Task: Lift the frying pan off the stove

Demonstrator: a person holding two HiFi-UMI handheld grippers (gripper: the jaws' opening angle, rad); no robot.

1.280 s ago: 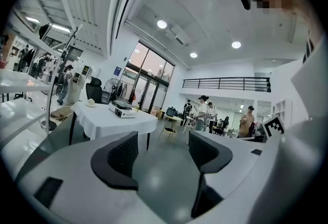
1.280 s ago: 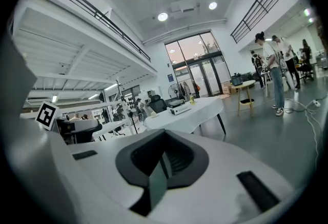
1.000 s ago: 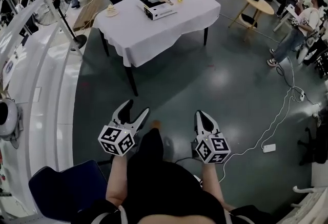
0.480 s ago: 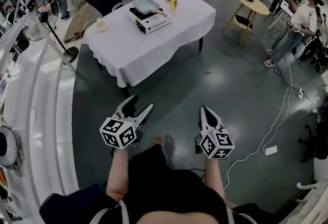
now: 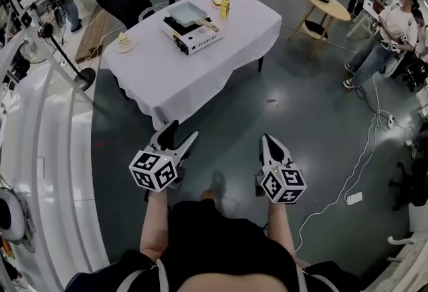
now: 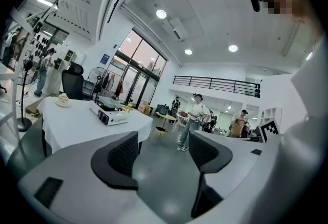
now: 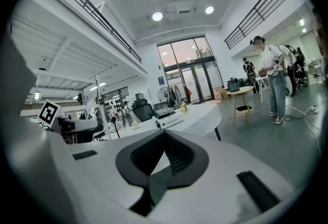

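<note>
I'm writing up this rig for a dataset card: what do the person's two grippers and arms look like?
The left gripper and right gripper are alike: white plastic fingers lined with black ribbed pads, each carrying a white cube with black square markers. The person wears a black top; the forearms are bare.

No words or numbers can be read anywhere. The cube (image 5: 154,170) on the left gripper (image 5: 182,131) and the one on the right gripper (image 5: 266,141) bear only black-and-white square markers: patterns, not lettering. A blue sign (image 6: 105,58) on the far wall is too small to read.
</note>
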